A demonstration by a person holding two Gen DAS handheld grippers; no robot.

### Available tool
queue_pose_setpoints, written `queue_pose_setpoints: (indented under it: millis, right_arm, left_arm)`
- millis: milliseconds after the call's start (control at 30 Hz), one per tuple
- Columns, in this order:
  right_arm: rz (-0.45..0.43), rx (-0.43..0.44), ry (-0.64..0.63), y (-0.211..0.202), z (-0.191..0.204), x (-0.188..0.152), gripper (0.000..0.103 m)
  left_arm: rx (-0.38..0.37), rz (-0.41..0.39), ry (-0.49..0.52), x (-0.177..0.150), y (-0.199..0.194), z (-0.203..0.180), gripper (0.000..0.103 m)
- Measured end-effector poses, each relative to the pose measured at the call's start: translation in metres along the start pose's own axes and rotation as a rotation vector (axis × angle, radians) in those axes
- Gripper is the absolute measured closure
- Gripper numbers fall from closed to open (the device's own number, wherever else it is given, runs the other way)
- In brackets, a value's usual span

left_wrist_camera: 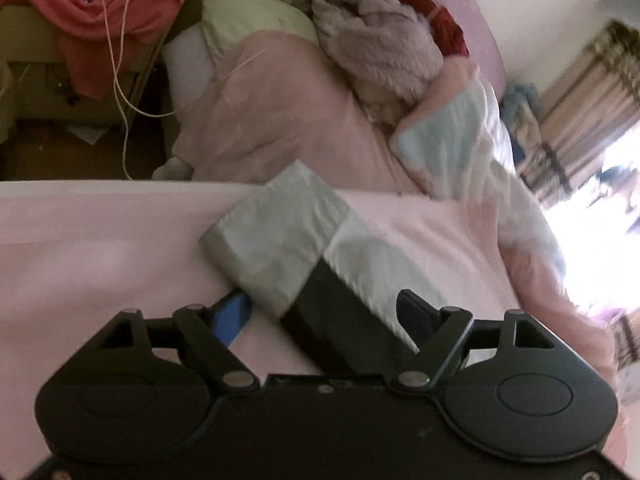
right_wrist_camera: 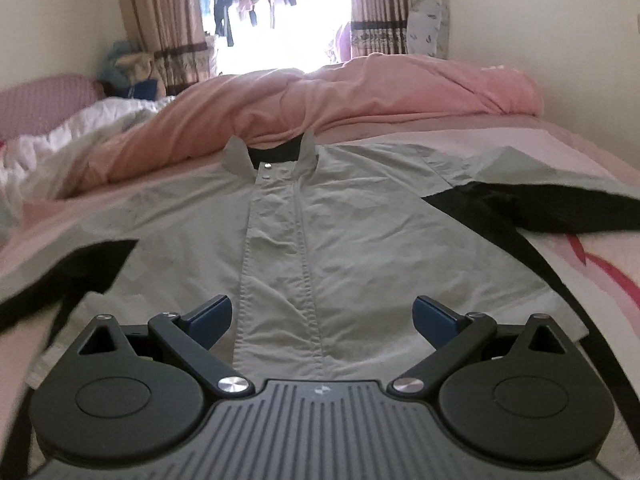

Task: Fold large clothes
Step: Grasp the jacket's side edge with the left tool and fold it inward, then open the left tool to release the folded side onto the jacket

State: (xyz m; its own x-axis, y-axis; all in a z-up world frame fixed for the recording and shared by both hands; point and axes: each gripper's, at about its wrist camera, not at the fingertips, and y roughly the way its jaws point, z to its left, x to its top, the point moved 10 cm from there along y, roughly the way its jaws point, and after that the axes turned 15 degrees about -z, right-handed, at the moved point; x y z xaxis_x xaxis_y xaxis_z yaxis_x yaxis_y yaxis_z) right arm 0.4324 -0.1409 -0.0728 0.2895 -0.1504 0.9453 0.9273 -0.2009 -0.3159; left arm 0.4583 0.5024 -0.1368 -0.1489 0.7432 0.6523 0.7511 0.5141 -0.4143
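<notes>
- grey jacket (right_wrist_camera: 320, 216) lies flat, front up, on the pink bed (right_wrist_camera: 592, 256) for folding.
- left gripper (left_wrist_camera: 324, 308) straddles its sleeve (left_wrist_camera: 280, 236), claw spread, not pinching.
- right gripper (right_wrist_camera: 322, 316) hovers spread over the near hem.

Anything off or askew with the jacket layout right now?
Mostly fine: the jacket lies flat, front up, placket roughly straight, collar toward the pink duvet. One oddity: its sleeve in the left wrist view lies skewed on the sheet, between the open jaws of the left gripper. The background bedding is rumpled.
</notes>
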Motion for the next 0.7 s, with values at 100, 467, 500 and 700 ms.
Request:
queue_pose_setpoints:
  millis: [100, 467, 500, 700]
  right_arm:
    - [0.008, -0.002, -0.033, 0.005, 0.005, -0.004, 0.0]
    - [0.027, 0.022, -0.057, 0.006, 0.009, -0.01, 0.0]
    - [0.03, 0.023, -0.058, 0.006, 0.008, -0.01, 0.0]
    - [0.032, 0.023, -0.037, -0.001, -0.003, -0.011, 0.0]
  left_arm:
    - [-0.001, -0.018, -0.047, 0.009, 0.011, 0.002, 0.024]
    - [0.033, -0.033, -0.022, 0.019, 0.022, -0.01, 0.095]
    - [0.016, -0.042, 0.001, 0.022, 0.017, -0.02, 0.096]
    - [-0.224, -0.051, 0.124, 0.02, -0.037, -0.124, 0.096]
